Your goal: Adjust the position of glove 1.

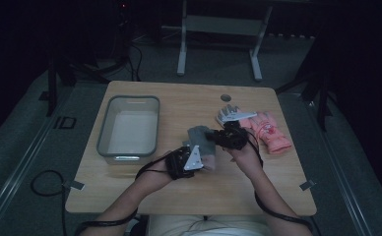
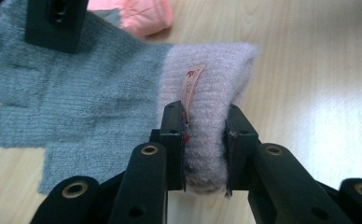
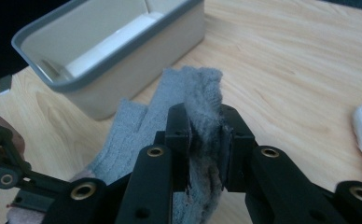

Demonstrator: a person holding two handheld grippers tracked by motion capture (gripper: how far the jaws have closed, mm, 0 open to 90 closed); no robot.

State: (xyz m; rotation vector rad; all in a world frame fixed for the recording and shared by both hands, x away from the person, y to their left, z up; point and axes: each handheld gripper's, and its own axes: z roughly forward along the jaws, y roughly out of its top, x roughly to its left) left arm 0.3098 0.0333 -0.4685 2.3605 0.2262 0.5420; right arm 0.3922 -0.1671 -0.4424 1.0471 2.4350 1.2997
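A grey knitted glove (image 1: 200, 139) with a pale pink cuff (image 2: 207, 88) is held between both grippers above the middle of the wooden table (image 1: 144, 191). My left gripper (image 2: 205, 154) is shut on the pink cuff, beside a small label (image 2: 191, 81). My right gripper (image 3: 205, 149) is shut on the grey finger end (image 3: 202, 100) of the same glove. In the high view the left gripper (image 1: 191, 158) is at the glove's near side and the right gripper (image 1: 217, 136) at its far right side.
An empty grey-rimmed bin (image 1: 128, 127) stands at the left of the table, also in the right gripper view (image 3: 114, 56). A pink glove (image 1: 270, 132) and a grey-white glove (image 1: 231, 114) lie at the right. A round hole (image 1: 226, 97) is near the far edge.
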